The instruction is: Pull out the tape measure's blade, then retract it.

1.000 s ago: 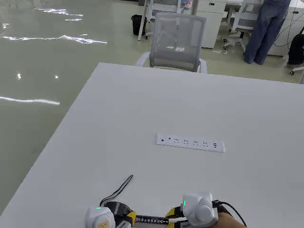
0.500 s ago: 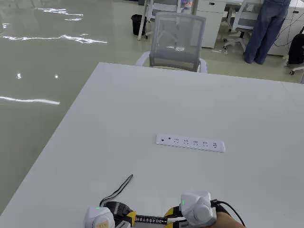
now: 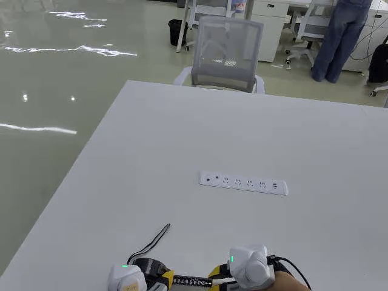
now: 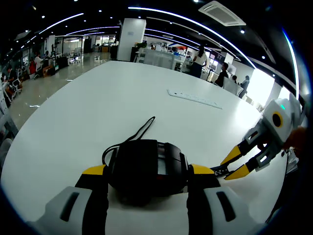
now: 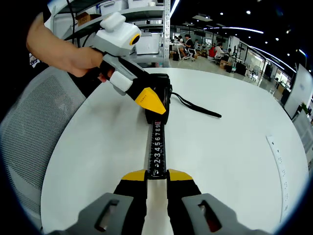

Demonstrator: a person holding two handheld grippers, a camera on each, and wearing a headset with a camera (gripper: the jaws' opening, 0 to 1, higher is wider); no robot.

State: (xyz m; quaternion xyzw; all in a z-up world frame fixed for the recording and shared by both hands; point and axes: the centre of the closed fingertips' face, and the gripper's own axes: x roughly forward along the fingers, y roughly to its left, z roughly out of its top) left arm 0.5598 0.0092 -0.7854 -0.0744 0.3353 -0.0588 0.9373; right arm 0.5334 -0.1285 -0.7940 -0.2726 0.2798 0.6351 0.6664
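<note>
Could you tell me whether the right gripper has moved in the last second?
Yes, slightly: against the unmoved power strip, the right gripper has edged left toward the tape measure.

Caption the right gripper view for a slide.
Right gripper pinches the blade, drawn from the black case clamped in the left gripper.

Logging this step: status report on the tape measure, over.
Left hand-held gripper shut on tape measure case. Right hand-held gripper shut on blade, short length out. Power strip lies apart, beyond.

An open-plan office: a grey mesh swivel chair [image 3: 225, 53] at a long white table [image 3: 151, 151], desks and cabinets [image 3: 271, 24] far behind.
</note>
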